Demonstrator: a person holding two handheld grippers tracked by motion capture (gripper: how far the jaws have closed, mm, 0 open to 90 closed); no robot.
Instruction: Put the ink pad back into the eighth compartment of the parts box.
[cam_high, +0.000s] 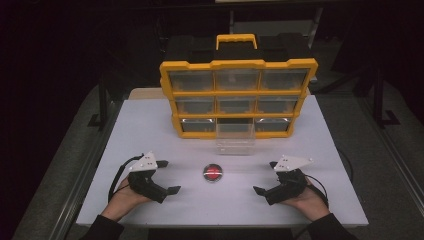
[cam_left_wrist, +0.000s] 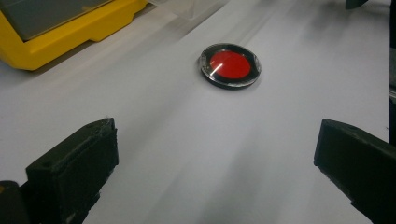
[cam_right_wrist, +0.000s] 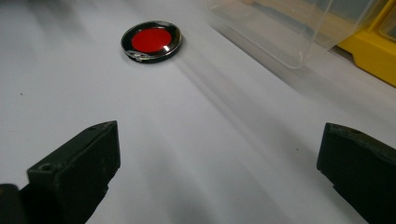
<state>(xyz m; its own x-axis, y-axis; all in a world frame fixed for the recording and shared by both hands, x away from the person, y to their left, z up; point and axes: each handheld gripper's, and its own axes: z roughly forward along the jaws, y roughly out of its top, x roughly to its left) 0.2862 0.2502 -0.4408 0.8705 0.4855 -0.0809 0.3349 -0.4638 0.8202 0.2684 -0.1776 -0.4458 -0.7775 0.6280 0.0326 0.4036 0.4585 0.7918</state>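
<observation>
A round red disc with a black rim (cam_high: 213, 173) lies flat on the white table (cam_high: 150, 130), between my two grippers. My left gripper (cam_high: 169, 176) rests on the table to the disc's left, jaws open and empty. In the left gripper view the disc (cam_left_wrist: 230, 66) lies ahead of the wide-open left gripper (cam_left_wrist: 215, 154). My right gripper (cam_high: 265, 177) sits to the disc's right, also open and empty. From the right gripper view the disc (cam_right_wrist: 152, 41) is ahead and to the left of the open right gripper (cam_right_wrist: 217, 158).
A yellow organizer with clear drawers (cam_high: 238, 97) stands upright at the back of the table. Its bottom middle drawer (cam_high: 235, 139), clear plastic, is pulled out toward the disc. The same drawer (cam_right_wrist: 289, 32) and the yellow frame (cam_left_wrist: 70, 32) appear in the gripper views.
</observation>
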